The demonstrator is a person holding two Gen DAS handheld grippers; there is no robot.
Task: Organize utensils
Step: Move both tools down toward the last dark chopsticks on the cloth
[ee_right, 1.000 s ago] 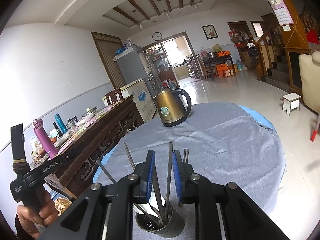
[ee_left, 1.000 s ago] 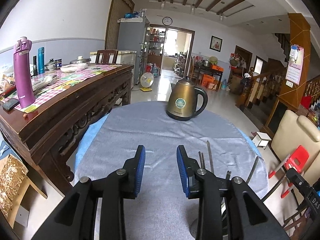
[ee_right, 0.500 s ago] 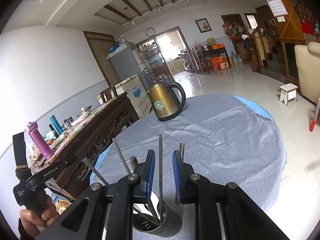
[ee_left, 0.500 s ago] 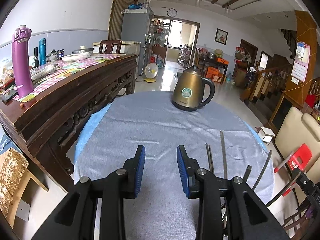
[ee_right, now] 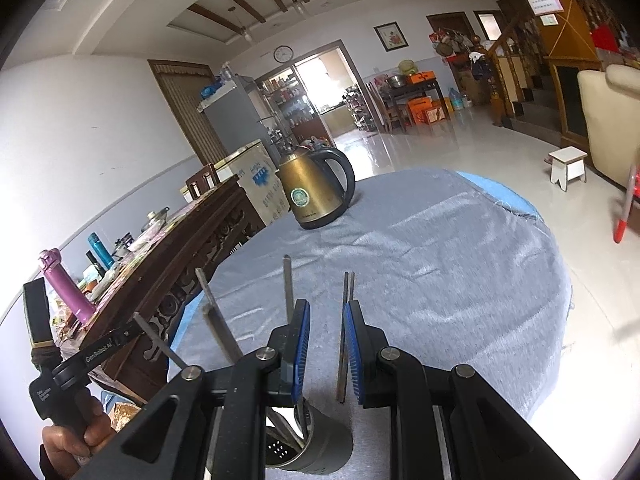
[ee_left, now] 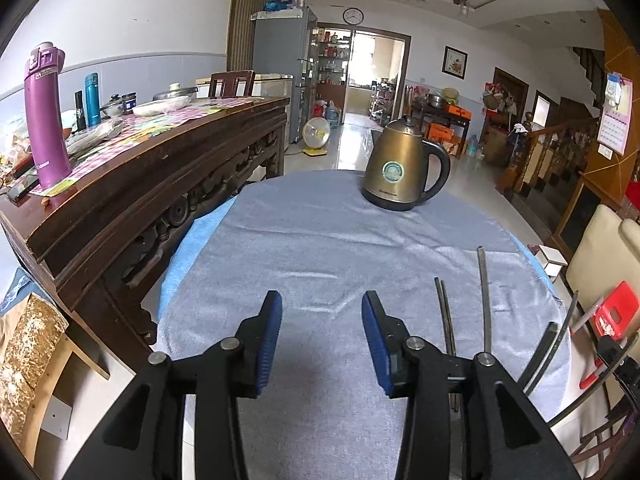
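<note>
We see a round bench under a grey woven cloth, slightly creased, with a blue layer showing at its edge. A bronze metal kettle with a black handle stands at the far side.

Near the kettle-opposite edge sits a dark cylindrical metal utensil holder, perforated inside, with thin flat steel handles fanning up out of it.

Right gripper: blue ribbed fingers narrow, a pair of slim metal chopsticks upright between them; whether the pads press on it we cannot tell.

Left gripper: its jaws are opening, nothing between them, only bare cloth.

A carved dark wood sideboard runs beside the bench, left of the kettle, carrying a purple bottle.
</note>
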